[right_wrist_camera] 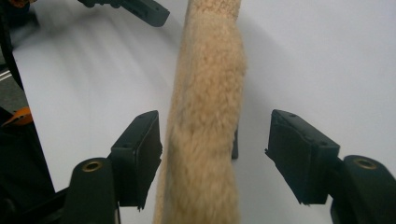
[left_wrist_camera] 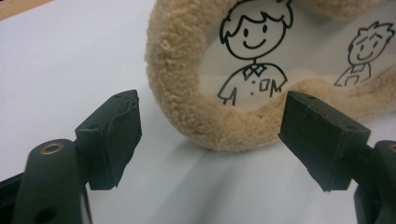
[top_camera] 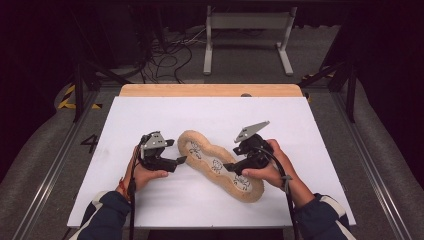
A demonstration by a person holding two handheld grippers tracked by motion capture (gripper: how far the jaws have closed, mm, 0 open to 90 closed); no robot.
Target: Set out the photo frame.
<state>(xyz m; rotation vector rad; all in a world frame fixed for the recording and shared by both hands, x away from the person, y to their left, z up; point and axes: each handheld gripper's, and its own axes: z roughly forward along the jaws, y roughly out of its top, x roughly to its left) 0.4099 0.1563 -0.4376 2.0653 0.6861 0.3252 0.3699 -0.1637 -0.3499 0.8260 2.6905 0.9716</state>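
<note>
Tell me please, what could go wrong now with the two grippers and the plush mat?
1. The right gripper stands open around the fluffy rim, nearer its left jaw. Closing may catch only loose pile, which could slip.
2. The left gripper is open and apart from the plush mat. Lifting one side alone may make the soft mat fold or drag on the white table.

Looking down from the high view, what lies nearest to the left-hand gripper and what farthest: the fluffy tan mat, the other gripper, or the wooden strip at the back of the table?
1. Fluffy tan mat: nearest, its rounded end just beside the left gripper, toward the table's middle.
2. Right gripper: farther, across the mat over its middle.
3. Wooden strip: farthest, along the table's far edge.
</note>
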